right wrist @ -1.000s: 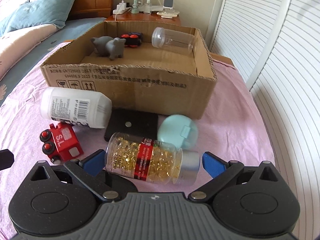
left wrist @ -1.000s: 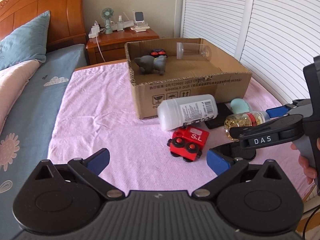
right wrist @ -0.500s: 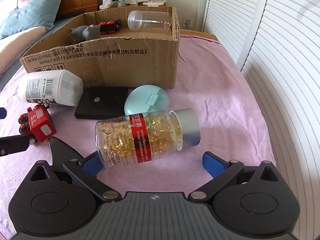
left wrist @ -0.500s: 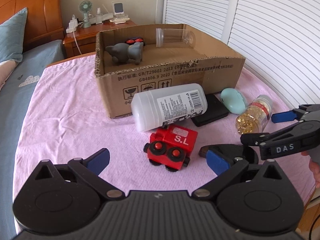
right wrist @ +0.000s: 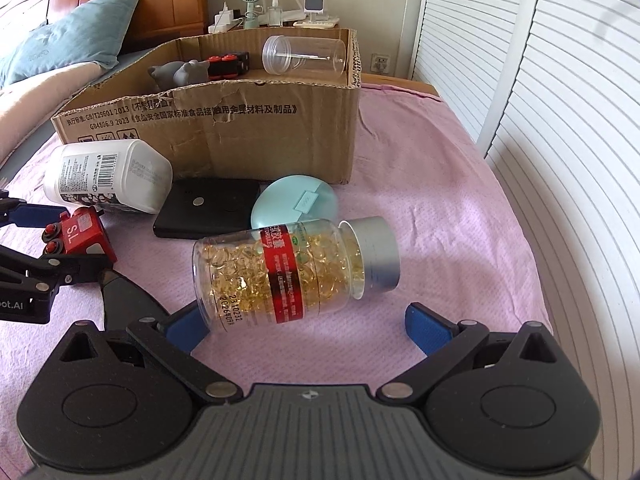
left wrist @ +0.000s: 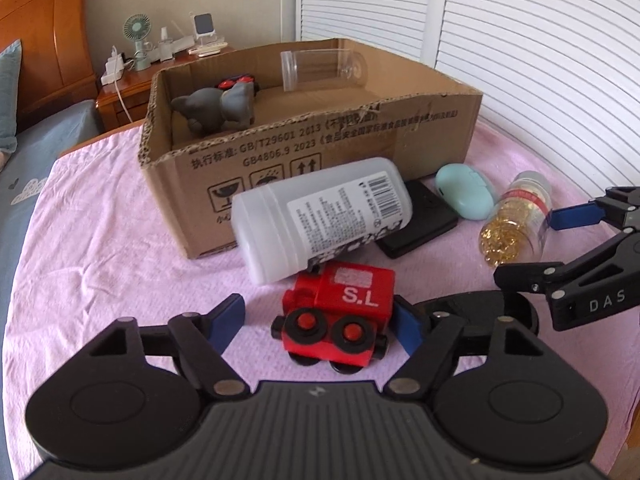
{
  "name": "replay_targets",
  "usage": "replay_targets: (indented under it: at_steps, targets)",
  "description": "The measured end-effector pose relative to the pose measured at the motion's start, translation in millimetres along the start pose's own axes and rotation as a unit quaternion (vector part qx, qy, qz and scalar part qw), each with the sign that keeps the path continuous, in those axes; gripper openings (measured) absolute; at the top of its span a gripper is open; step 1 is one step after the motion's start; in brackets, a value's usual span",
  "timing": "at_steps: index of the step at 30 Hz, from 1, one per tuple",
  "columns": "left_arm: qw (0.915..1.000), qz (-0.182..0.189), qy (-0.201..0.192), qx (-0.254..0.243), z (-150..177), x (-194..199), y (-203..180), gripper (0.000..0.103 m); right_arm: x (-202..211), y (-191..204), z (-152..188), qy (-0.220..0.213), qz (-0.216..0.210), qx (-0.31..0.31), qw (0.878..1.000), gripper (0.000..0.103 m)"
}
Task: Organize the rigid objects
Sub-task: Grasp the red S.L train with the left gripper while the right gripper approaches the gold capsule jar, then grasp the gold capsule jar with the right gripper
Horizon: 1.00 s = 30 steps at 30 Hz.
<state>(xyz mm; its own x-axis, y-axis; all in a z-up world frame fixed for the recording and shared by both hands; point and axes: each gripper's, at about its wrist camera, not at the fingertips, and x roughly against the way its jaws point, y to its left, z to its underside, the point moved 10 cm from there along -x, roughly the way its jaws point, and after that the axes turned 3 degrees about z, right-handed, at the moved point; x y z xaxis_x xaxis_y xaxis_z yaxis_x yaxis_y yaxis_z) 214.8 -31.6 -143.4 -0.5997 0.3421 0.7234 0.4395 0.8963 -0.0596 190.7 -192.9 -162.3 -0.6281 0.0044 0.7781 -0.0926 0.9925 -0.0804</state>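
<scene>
Left tool (left wrist: 320,320) closing round red train (left wrist: 336,320), contact perhaps one-sided; right tool (right wrist: 306,326) open.

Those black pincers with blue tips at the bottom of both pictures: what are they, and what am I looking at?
They are hand-held grippers, one in each of a person's hands; there is no robot. Each carries a camera looking forward along its jaws, so one picture is the left hand's view and the other the right's.

On the pink cloth sits a cardboard box holding a grey toy animal and a clear jar. In front of it lie a white bottle, a black case and a mint case.

The left gripper has its jaws closing around a red toy train; one blue pad is not yet touching. The right gripper is open, with a capsule bottle lying between its jaws. Nothing is lifted.
</scene>
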Motion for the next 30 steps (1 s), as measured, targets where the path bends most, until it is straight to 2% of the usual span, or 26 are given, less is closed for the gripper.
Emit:
replay_targets:
  at_steps: [4,16,30]
  targets:
    - [0.9999,0.007,-0.008,-0.004,-2.4,1.8,-3.9,0.054,0.1,0.3,0.5,-0.002,0.000,0.000,1.000,0.103]
    - [0.9997,-0.008,0.000,0.023,34.8,38.7,7.9,0.053,5.5,1.5,6.6,-0.037,-0.014,0.014,0.999,0.103]
    - [0.9988,-0.034,-0.004,0.036,36.9,40.1,8.3,0.055,-6.9,2.9,-9.6,-0.025,-0.032,0.037,0.998,0.103]
